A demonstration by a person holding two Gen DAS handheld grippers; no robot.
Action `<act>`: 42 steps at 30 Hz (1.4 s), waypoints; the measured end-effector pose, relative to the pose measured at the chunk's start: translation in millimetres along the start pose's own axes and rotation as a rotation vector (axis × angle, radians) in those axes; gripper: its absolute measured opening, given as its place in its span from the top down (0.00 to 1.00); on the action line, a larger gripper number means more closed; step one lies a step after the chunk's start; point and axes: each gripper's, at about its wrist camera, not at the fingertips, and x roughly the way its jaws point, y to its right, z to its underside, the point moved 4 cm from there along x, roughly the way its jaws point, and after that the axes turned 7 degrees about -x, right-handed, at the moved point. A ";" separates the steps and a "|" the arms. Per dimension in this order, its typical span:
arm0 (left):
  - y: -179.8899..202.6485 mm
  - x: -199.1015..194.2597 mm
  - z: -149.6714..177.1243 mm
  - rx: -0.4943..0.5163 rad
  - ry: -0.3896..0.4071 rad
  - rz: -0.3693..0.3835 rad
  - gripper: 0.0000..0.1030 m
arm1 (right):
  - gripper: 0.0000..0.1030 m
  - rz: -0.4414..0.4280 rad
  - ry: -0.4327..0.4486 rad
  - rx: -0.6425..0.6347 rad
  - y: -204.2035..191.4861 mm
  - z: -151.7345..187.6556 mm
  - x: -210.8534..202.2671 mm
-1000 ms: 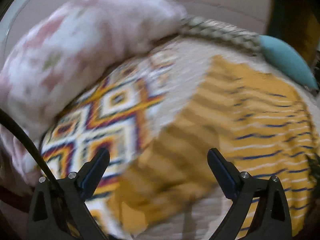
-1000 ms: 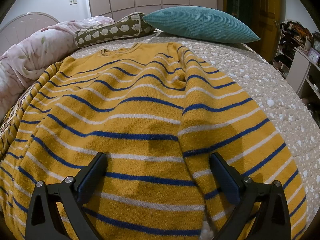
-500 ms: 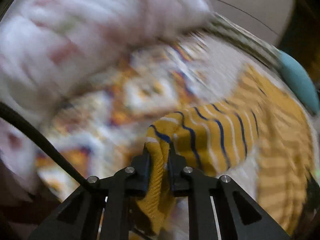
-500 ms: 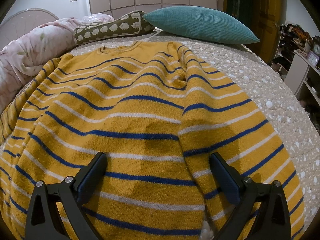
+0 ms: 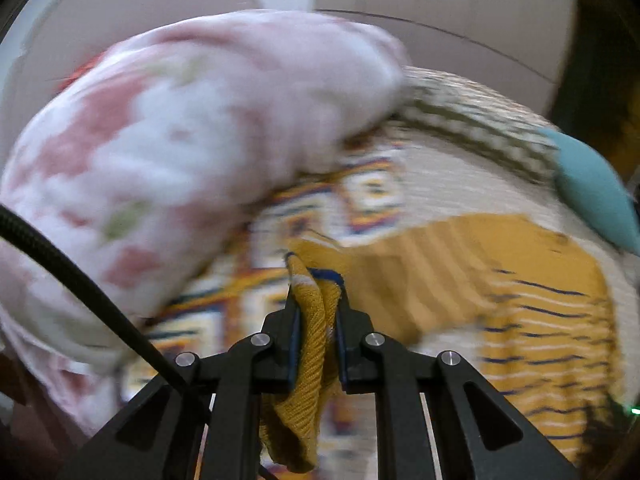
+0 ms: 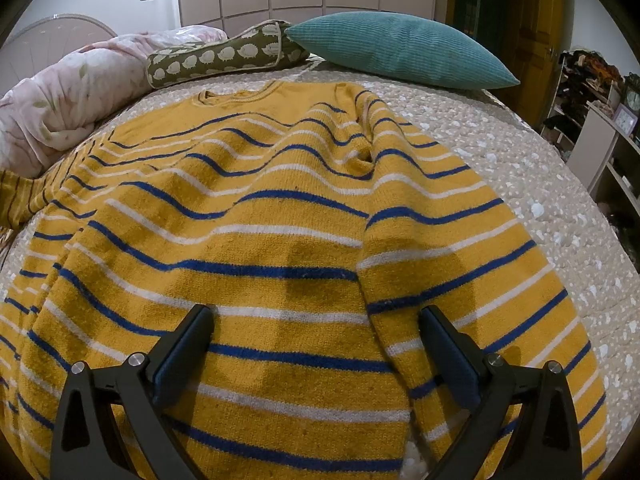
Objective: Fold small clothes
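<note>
A yellow sweater (image 6: 280, 248) with blue and white stripes lies spread on the bed, neck toward the pillows. My right gripper (image 6: 316, 344) is open and empty, hovering just above the sweater's lower part. My left gripper (image 5: 318, 308) is shut on the sweater's left sleeve cuff (image 5: 312, 320), lifted off the bed; the sleeve trails right to the sweater's body (image 5: 540, 320). The left wrist view is blurred by motion.
A pink floral duvet (image 6: 68, 96) is bunched at the left, also filling the left wrist view (image 5: 180, 140). A green sheep-print bolster (image 6: 224, 56) and a teal pillow (image 6: 400, 52) lie at the head. A patterned blanket (image 5: 360, 200) lies under the sleeve. Shelves (image 6: 600, 128) stand right.
My left gripper has closed on the sleeve cuff and lifted it, drawing the sleeve in from the left. The right gripper has stayed in place, open.
</note>
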 end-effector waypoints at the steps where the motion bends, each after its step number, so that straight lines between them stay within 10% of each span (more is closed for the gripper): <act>1: 26.5 -3.2 4.0 0.019 -0.014 0.047 0.87 | 0.00 -0.003 0.002 0.003 0.5 0.2 -0.5; 10: 279.4 3.5 53.2 0.213 -0.169 0.489 0.86 | 0.00 -0.040 0.019 0.029 3.3 2.0 -3.5; 16: 344.7 -22.0 90.0 0.273 -0.217 0.594 0.73 | 0.00 -0.046 0.021 0.033 4.4 2.7 -4.3; 26: 201.4 -91.1 109.5 0.303 0.119 0.341 0.18 | 0.00 -0.036 0.016 0.026 2.9 2.8 -4.5; 32: 100.9 -70.2 135.4 0.109 0.034 0.226 0.18 | 0.00 -0.049 -0.008 0.016 3.1 -0.3 -3.0; 34: 76.2 -70.0 153.3 0.066 0.010 0.212 0.18 | 0.20 -0.095 -0.014 0.018 11.1 -3.1 -18.4; 42: 59.5 -68.2 195.0 0.028 0.007 0.161 0.17 | 0.22 -0.071 0.037 0.102 106.3 41.8 -120.5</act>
